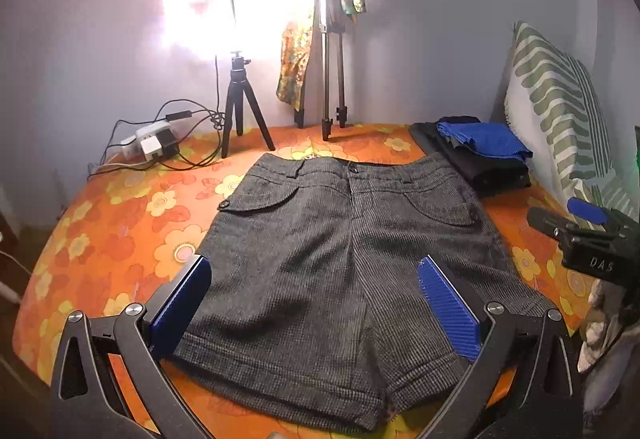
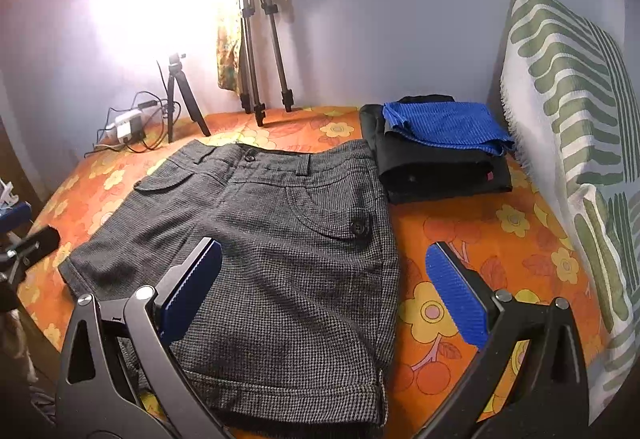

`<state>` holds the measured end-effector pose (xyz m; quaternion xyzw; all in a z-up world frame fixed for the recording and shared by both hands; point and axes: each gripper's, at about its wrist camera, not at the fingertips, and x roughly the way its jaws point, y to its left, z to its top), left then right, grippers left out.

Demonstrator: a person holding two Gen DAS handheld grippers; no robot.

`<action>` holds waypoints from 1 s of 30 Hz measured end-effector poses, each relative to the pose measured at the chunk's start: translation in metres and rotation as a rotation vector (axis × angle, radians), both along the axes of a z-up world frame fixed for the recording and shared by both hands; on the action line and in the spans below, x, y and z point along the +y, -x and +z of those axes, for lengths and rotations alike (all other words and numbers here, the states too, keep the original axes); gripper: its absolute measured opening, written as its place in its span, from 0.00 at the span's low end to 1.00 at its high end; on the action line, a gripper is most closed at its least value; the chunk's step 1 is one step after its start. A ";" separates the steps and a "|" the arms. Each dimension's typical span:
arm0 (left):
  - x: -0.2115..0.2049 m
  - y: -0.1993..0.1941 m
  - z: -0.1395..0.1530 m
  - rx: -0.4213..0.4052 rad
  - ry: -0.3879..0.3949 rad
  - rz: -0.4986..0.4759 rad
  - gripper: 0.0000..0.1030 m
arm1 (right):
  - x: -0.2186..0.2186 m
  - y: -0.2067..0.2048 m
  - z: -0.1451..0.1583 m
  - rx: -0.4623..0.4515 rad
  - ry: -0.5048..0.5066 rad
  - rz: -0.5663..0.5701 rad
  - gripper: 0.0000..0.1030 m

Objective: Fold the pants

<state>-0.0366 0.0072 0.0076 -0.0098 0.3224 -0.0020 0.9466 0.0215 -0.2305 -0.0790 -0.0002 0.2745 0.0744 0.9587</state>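
Your left gripper (image 1: 316,303) and right gripper (image 2: 324,291) hover wide apart, holding nothing, over the grey shorts (image 1: 344,263) lying flat and unfolded on the orange floral bedspread (image 1: 120,223). Beyond lie folded clothes (image 2: 440,151), then a small tripod (image 1: 240,107).

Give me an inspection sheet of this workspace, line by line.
Surface: orange floral bedsheet, mostly smooth.
Job's things: grey houndstooth woven shorts, flat, unfolded, waistband away from the cameras, buttoned.
Clutter: black folded garments with blue ribbed cloth on top, beside the shorts.
Grippers: left gripper open above the shorts' hems; right gripper open over the shorts' side edge.
Cables: black cables and white power adapters at far corner.
Surroundings: small black tripod, tall tripod, green-striped white pillow, glaring light.
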 end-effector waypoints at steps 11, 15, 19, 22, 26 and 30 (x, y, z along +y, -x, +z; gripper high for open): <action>-0.010 0.015 -0.003 0.001 -0.008 -0.016 1.00 | -0.003 0.016 0.003 -0.017 -0.022 0.016 1.00; -0.011 0.017 -0.003 -0.007 -0.007 -0.024 1.00 | -0.005 0.017 0.003 -0.022 -0.022 0.023 1.00; -0.011 0.017 -0.001 -0.014 0.006 -0.032 1.00 | -0.006 0.019 0.001 -0.026 -0.020 0.024 1.00; -0.012 0.018 -0.001 -0.023 0.009 -0.036 1.00 | -0.006 0.019 0.000 -0.020 -0.024 0.023 1.00; -0.012 0.016 -0.002 -0.024 0.007 -0.038 1.00 | -0.006 0.019 0.000 -0.017 -0.020 0.022 1.00; -0.011 0.015 -0.003 -0.022 0.011 -0.041 1.00 | -0.005 0.019 0.000 -0.017 -0.021 0.022 1.00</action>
